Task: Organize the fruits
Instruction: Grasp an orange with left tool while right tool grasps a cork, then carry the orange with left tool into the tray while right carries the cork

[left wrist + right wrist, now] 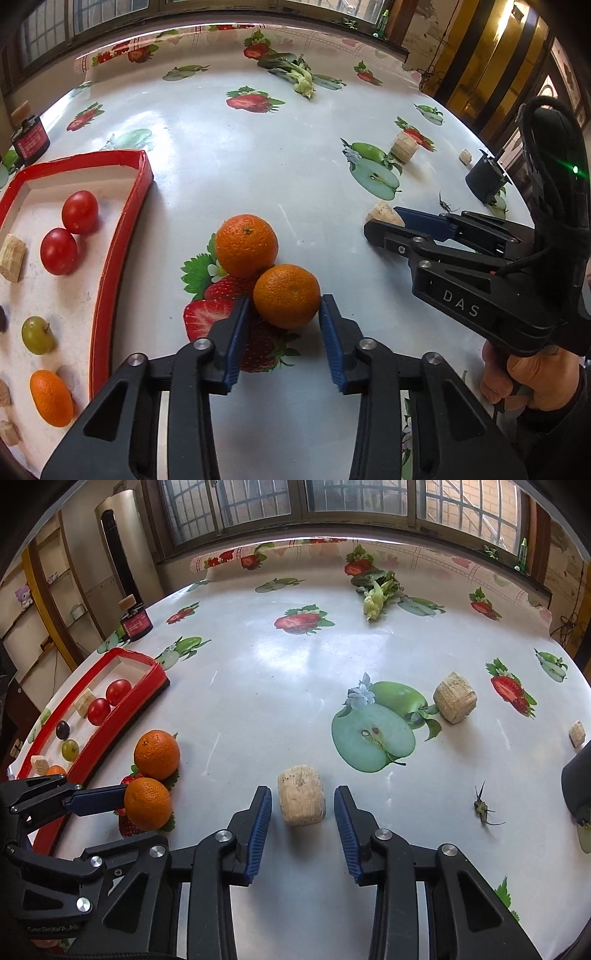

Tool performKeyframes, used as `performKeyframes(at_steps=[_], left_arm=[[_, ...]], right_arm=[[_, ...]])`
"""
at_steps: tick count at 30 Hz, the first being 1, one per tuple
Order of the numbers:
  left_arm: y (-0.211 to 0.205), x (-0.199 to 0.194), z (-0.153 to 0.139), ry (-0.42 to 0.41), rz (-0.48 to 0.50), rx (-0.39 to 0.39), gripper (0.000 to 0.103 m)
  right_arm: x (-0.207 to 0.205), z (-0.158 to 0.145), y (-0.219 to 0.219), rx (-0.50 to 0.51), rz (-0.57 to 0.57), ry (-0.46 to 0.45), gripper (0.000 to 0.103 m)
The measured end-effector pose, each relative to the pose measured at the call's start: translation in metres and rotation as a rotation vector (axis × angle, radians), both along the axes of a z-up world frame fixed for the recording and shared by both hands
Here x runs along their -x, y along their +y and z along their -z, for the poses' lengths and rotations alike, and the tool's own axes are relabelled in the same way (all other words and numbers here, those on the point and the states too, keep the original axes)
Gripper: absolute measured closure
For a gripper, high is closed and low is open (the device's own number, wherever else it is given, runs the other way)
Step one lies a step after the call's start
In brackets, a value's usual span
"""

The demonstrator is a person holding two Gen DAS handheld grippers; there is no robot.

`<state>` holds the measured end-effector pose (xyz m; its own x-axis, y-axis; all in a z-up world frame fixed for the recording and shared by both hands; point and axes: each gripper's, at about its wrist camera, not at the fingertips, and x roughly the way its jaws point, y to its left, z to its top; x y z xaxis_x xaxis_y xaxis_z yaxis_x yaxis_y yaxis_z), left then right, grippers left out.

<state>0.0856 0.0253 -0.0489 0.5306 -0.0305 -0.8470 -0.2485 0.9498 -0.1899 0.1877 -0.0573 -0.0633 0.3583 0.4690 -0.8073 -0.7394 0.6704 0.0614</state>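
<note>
Two oranges lie touching on the fruit-print tablecloth. The nearer orange [286,295] sits between the blue pads of my left gripper [284,304], which press on both its sides. Just beyond it rests the farther orange [245,245]. In the right wrist view, a beige fibrous block [301,799] lies between the tips of my right gripper [303,794], with a thin gap at each pad. To the left is a red-rimmed tray [122,229] holding two tomatoes [70,230], a green grape [37,335], a small orange [51,398] and beige chunks.
A leafy green [376,590] lies at the table's far side. A larger beige block [454,698], a small one [577,733] and a dried stem scrap [482,806] lie to the right. A dark jar [136,622] stands beyond the tray, a black container [484,179] at the right edge.
</note>
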Motion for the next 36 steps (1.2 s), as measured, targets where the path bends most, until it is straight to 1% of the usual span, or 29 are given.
performKeyframes(at_steps=[1,2,7,12,18,21,26,29,36], left_arm=[[0.000,0.000,-0.001,-0.002,0.001,0.000,0.072],[0.000,0.001,-0.001,-0.003,0.003,-0.001,0.073],[-0.001,0.012,-0.003,-0.012,0.011,0.000,0.073],[0.003,0.035,-0.011,-0.027,0.009,-0.010,0.073],[0.020,0.070,-0.026,-0.057,-0.037,-0.009,0.073],[0.027,0.085,-0.033,-0.069,-0.062,-0.031,0.073],[0.040,0.105,-0.041,-0.090,-0.104,-0.029,0.073],[0.044,0.113,-0.045,-0.097,-0.118,-0.041,0.073],[0.055,0.133,-0.046,-0.096,-0.152,-0.050,0.073]], right_arm=[[0.000,0.000,0.000,0.000,-0.001,-0.002,0.076],[0.001,-0.001,-0.001,-0.002,-0.001,-0.001,0.078],[0.010,-0.006,-0.005,-0.008,-0.010,-0.005,0.078],[0.028,-0.018,-0.011,-0.036,-0.027,-0.006,0.078],[0.054,-0.037,-0.009,-0.066,-0.064,-0.023,0.078],[0.066,-0.042,-0.004,-0.075,-0.087,-0.028,0.078],[0.083,-0.046,0.008,-0.083,-0.125,-0.031,0.078],[0.091,-0.047,0.016,-0.086,-0.146,-0.029,0.078],[0.109,-0.049,0.034,-0.087,-0.191,-0.032,0.078]])
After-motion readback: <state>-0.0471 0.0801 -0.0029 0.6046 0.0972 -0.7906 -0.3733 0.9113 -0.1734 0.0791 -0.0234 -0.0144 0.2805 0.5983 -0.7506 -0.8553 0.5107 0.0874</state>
